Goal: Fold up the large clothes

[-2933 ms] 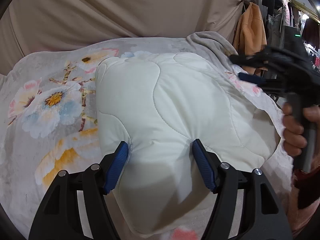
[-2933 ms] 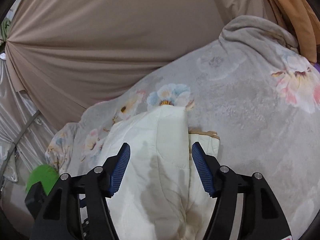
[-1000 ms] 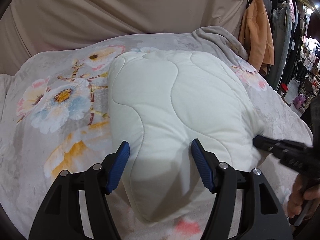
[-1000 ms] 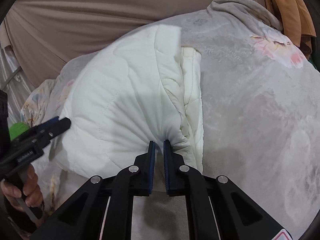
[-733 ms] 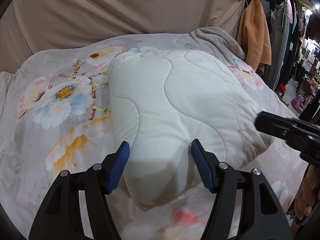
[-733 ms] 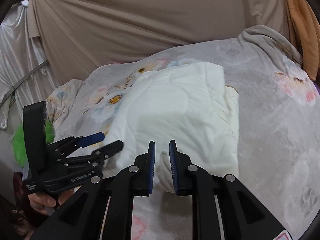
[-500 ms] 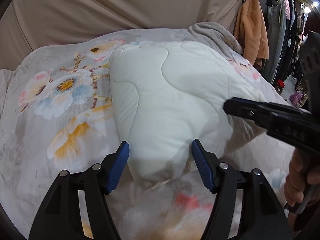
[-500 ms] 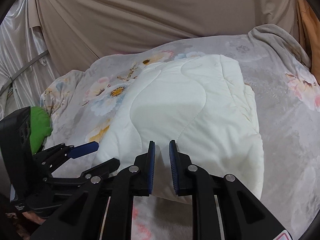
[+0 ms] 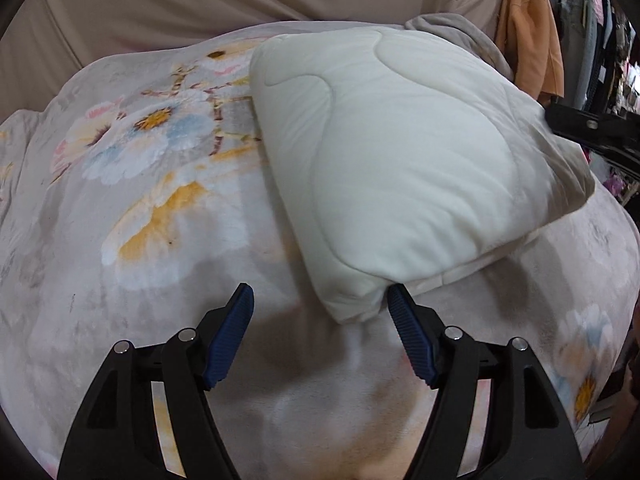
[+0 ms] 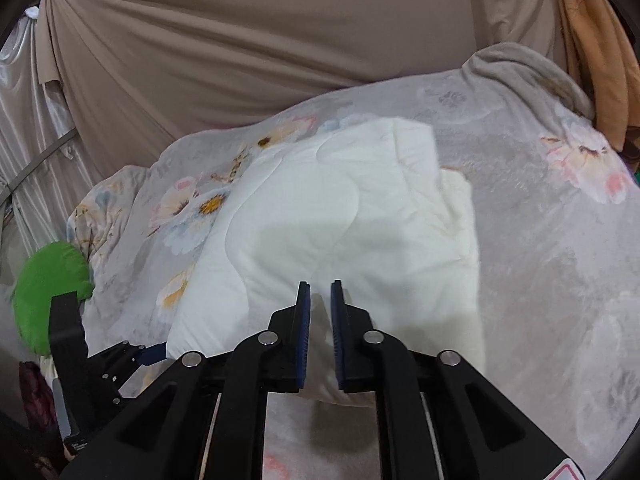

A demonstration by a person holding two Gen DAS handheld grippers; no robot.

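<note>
The folded white quilt (image 9: 400, 160) is lying as a thick, puffy bundle on the flowered blanket (image 9: 140, 208) that is covering the bed, closer to the blanket's far edge by the tan curtain (image 10: 260, 40) than to the near edge. Seen from the left wrist, the bundle is sitting turned on the blanket, with one corner pointing straight back toward the left gripper (image 9: 320, 312); its long axis is running from that near corner up and to the right, toward the orange garment (image 9: 532, 32) hanging past the blanket's far right corner. The left gripper is standing wide open, its blue pads flanking that near corner, the right-hand pad just beside or perhaps touching the fabric and the other well apart from it, gripping nothing. The right gripper (image 10: 320, 304) is hovering at the bundle's near edge with its fingers almost closed, a narrow gap showing white between the pads; whether a fold of quilt is actually pinched there cannot be told. The loose layered edges are stacking along the bundle's right side in the right wrist view. Both grippers are sitting at the bundle's near side, so any further fold or tidying would probably be pushing away from the person, toward the far edge.
</note>
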